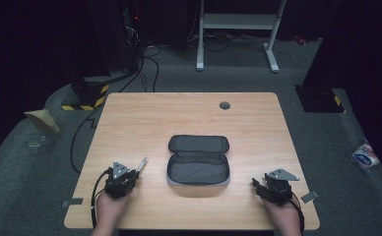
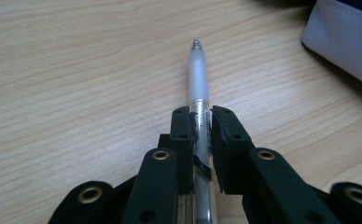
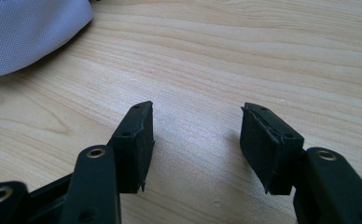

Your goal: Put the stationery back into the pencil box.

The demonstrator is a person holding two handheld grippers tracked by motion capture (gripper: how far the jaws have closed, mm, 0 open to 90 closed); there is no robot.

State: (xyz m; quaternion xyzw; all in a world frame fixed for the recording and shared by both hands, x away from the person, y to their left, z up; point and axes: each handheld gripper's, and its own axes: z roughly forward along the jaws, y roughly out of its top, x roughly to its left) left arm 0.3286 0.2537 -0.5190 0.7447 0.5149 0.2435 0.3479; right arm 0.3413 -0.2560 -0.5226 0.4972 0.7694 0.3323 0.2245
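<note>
Gripping a pen (image 2: 198, 79), the left hand-held gripper (image 2: 200, 122) lies level.

1. Left gripper (image 1: 141, 164): I log a matt black body with a grey three-cornered plate on top. A black cable loops from it along the forearm.
2. Right gripper (image 1: 254, 184): I log the same black build, its grey plate pierced by small holes, its cable trailing back by the wrist.
3. Jaws, both gripper views: black angular links with brass-coloured ringed holes at the pivots and small dark screw recesses.
4. Pads (image 3: 139, 140): black rubbery blocks, edges worn and slightly frayed.
5. Forearms: bare, no sleeves in view.
</note>
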